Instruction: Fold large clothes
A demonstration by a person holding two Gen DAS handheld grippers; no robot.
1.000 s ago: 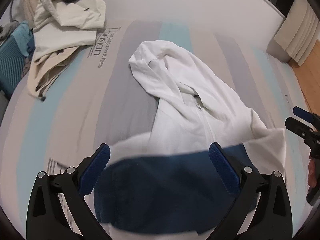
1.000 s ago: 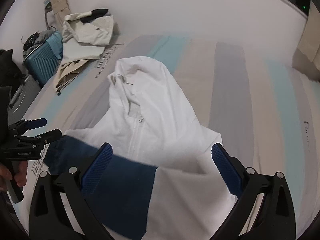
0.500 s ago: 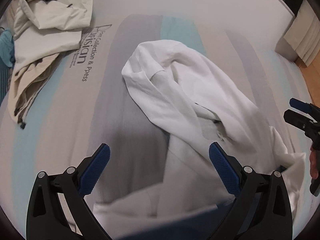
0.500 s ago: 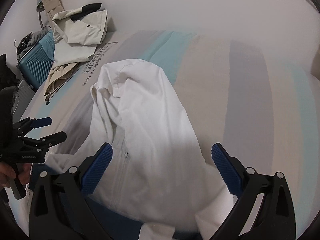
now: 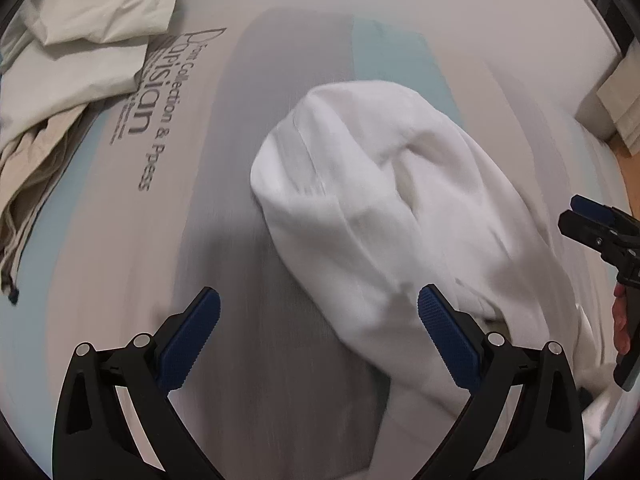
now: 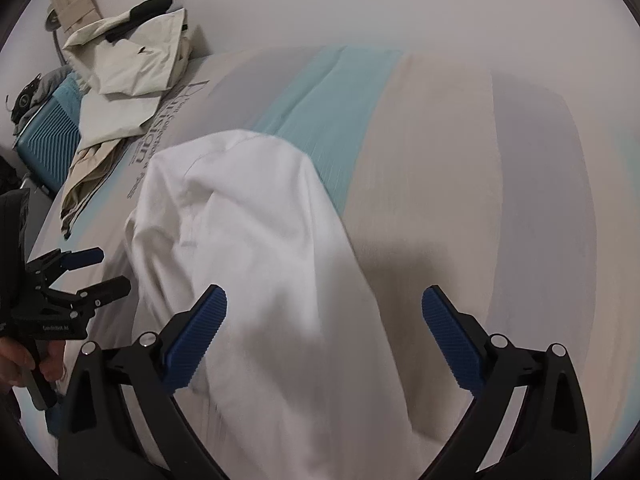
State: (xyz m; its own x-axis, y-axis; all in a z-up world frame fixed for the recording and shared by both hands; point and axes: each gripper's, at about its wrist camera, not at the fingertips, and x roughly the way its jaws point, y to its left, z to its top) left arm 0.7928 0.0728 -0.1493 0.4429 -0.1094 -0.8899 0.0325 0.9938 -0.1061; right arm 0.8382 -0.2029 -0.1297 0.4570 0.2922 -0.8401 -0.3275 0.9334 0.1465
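A white hooded zip jacket (image 5: 384,208) lies bunched on the striped mattress (image 5: 248,128), hood end toward the wall. It also shows in the right wrist view (image 6: 256,248). My left gripper (image 5: 318,336) is open and empty above the jacket's left edge; the right finger is over the cloth. My right gripper (image 6: 324,332) is open and empty above the jacket's right side. Each gripper shows in the other's view, the right gripper (image 5: 596,232) at the right edge and the left gripper (image 6: 76,276) at the left edge. Both views are motion-blurred.
A heap of cream clothes (image 5: 76,40) lies at the mattress's far left corner, also seen in the right wrist view (image 6: 128,68). A teal suitcase (image 6: 48,136) stands beside the bed at left. A white wall (image 6: 360,0) runs behind. Wooden floor (image 5: 628,160) shows at right.
Both grippers have moved forward over the jacket toward the hood. The jacket's dark blue lower part has dropped out of view below. Both grippers stay open.
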